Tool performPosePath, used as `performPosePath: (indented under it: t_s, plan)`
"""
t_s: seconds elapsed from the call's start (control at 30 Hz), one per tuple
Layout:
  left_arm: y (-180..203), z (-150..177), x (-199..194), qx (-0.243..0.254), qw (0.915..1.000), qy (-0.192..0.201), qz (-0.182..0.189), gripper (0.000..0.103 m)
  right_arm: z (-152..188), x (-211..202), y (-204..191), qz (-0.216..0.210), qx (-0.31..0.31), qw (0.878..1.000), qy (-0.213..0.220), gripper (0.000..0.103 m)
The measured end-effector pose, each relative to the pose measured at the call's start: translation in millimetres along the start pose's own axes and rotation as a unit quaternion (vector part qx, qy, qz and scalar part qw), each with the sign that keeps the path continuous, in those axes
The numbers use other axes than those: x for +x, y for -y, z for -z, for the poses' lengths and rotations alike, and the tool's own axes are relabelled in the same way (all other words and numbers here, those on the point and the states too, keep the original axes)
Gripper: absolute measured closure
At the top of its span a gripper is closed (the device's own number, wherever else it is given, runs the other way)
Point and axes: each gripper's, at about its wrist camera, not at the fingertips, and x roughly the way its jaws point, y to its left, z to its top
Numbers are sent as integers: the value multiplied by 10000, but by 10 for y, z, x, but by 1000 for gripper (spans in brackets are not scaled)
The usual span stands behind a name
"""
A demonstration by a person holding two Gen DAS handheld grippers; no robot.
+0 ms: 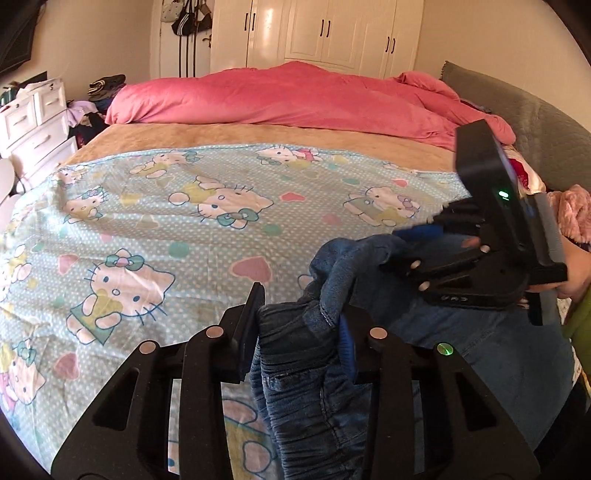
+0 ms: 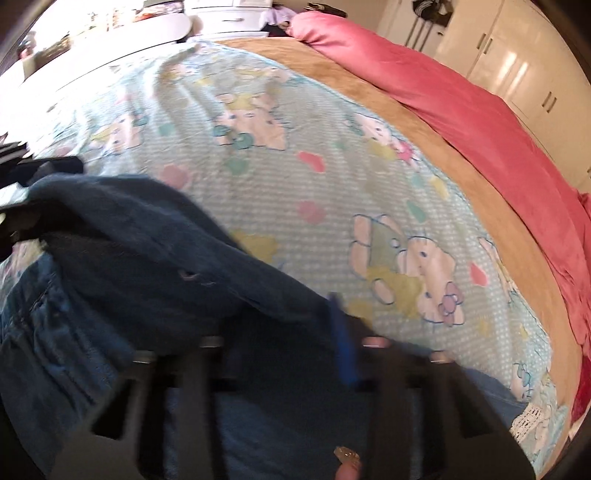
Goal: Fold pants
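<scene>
Left wrist view puts my left tool (image 1: 301, 325) low in the middle, its two fingers closed in on the gathered elastic waistband of the pants (image 1: 306, 373). The denim is bunched between the pads, with blue padding showing on the right-hand finger (image 1: 347, 343). From there the cloth hangs down toward the camera and runs up and right to my right tool (image 1: 417, 234), which I see from the side, gripped by a hand (image 1: 576, 273) at the frame edge. Its blue-tipped fingers meet a raised fold of the same pants, so the garment is lifted between the two tools near the front edge of the bed (image 1: 229, 136).

Under it lies a light blue cartoon-cat sheet (image 1: 155, 221), a tan blanket (image 1: 258, 134) beyond it, then a heaped pink duvet (image 1: 295, 96). White wardrobe doors (image 1: 332, 33) stand behind and a white chest of drawers (image 1: 33, 122) sits at left.

Right wrist view is blurred. I can see dark blue cloth draped across the fingers, and a blue pad at the right finger (image 2: 343, 343) pressing against it; the jaws stand narrow with the denim in between. The pants spread off to the left and below, over the sheet.
</scene>
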Motion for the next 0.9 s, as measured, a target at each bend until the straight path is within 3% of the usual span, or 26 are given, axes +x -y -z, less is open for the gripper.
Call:
performPosePath:
  t_s: [0.13,0.43,0.6,0.9]
  plan:
    - [-96,31,4,-170,9998,-44,23,75,139,-170,-19,2,279,9992,277,89]
    - [15,123,-165,-40,9999,46,90,74,611,-1042,-72,-427,930,9866,1267,93]
    - [168,256,-384,186,9996,189,68,73,953,-1347,-333,-544,1045,9828,1423,94]
    - [324,736,-777,197,9995,49,240,73,1561,-1583,-890,-843,1340,9772,1413,95]
